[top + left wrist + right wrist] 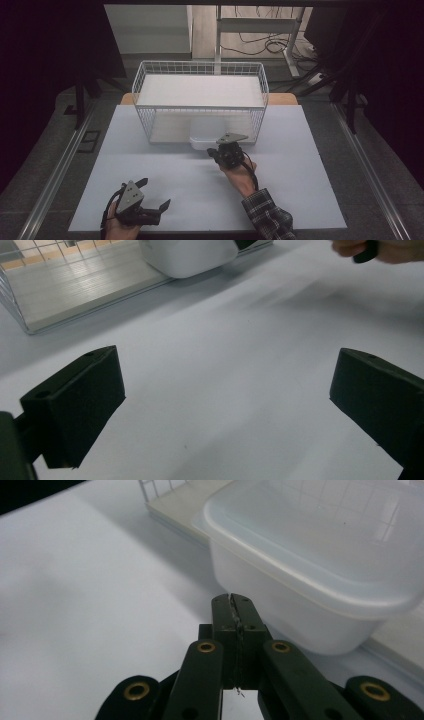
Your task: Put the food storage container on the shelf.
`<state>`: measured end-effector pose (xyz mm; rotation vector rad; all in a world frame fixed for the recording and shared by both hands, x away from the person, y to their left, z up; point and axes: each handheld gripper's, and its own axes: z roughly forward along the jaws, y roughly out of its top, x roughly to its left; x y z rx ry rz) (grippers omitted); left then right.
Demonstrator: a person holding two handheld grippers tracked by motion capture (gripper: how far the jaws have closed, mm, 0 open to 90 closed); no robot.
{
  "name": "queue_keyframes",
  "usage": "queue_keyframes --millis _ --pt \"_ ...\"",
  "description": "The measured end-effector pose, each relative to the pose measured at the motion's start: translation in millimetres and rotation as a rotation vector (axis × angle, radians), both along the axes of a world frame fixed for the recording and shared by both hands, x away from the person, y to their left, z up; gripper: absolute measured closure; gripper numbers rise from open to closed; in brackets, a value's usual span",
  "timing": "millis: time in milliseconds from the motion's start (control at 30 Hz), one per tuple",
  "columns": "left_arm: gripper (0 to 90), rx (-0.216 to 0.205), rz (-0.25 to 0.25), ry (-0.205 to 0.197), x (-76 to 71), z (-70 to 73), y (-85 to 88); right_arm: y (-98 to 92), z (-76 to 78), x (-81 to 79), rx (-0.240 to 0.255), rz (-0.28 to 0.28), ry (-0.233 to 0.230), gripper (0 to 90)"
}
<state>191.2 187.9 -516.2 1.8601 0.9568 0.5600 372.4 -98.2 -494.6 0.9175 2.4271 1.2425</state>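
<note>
1. The white plastic tub [205,136] sits half inside the wire basket's [200,70] open front, on the counter [190,175].
2. The right hand-held gripper [234,602] has its jaws pressed together, empty, tips at the tub's near wall, seemingly touching it.
3. The left hand-held gripper [155,195] lies well apart near the counter's front edge, jaws spread wide over bare surface.

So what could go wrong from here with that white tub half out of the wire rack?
The right gripper is shut, its tips against the white tub's wall below the rim; a push could skew the tub against the wire rack rather than slide it straight. With shut jaws it has no hold, so the tips may slip off. The left gripper is open, too far away to steady anything.
</note>
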Motion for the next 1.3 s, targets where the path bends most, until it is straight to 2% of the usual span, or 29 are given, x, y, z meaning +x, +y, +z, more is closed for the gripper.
queue_keyframes --millis 100,200,300,700,1167,1300 --pt "0.8 -0.001 0.0 0.002 1.0 -1.2 0.7 2.6 -3.6 9.0 -0.018 -0.025 -0.007 89.4" --pt "0.8 -0.002 -0.005 -0.001 1.4 -1.8 -0.4 0.9 -6.7 17.3 -0.001 -0.044 0.01 89.4" --pt "0.7 -0.005 -0.009 -0.002 1.7 -2.2 -1.2 1.5 -6.6 22.9 0.001 -0.059 0.001 89.4" --pt "1.1 -0.023 -0.019 0.001 2.7 -2.6 -0.7 10.9 -5.3 37.8 -0.003 -0.069 -0.004 89.5" --pt "2.7 -0.033 -0.012 0.009 3.9 -2.4 1.6 17.4 -5.6 63.1 -0.01 -0.115 -0.006 89.5" --pt "3.3 -0.031 -0.02 0.01 4.5 -2.7 1.5 19.2 -5.7 63.3 -0.016 -0.112 -0.006 89.4"
